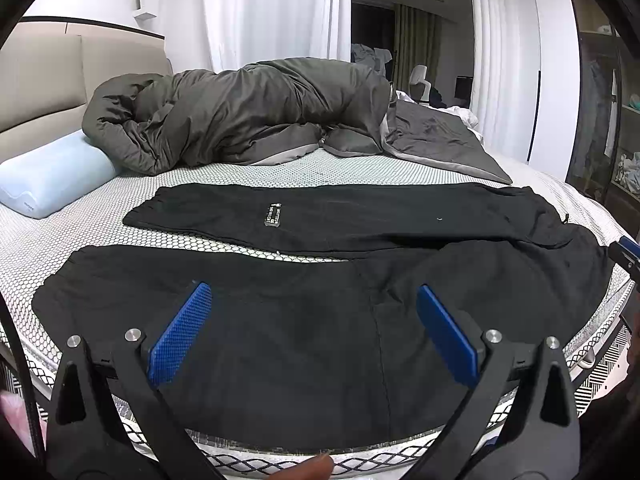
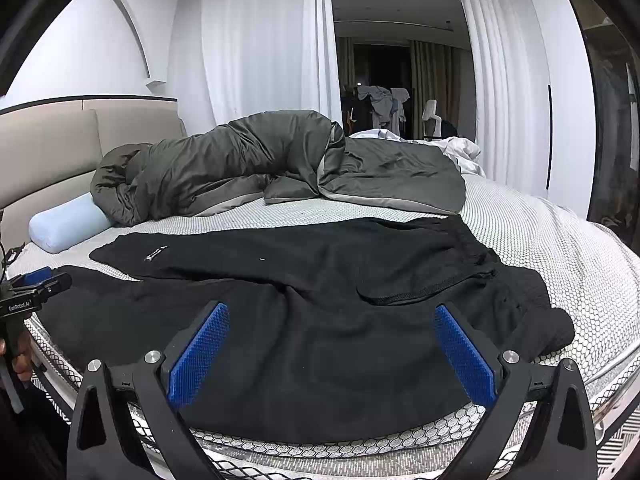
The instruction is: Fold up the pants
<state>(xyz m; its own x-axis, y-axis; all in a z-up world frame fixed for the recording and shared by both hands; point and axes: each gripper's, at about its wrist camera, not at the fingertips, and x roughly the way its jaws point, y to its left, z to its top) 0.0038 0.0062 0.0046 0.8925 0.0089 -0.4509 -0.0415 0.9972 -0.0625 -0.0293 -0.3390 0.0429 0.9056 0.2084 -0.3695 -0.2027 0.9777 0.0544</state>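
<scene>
Black pants lie spread flat on the bed, legs to the left and waistband bunched at the right; they also show in the right wrist view. A small label sits on the far leg. My left gripper is open and empty over the near leg, by the bed's front edge. My right gripper is open and empty over the seat and waist area. The left gripper also shows at the left edge of the right wrist view, and the right gripper's tip at the right edge of the left wrist view.
A rumpled grey duvet lies across the far side of the bed. A light blue pillow rests at the far left by the headboard. White curtains and a dark doorway stand behind. A wardrobe is at the right.
</scene>
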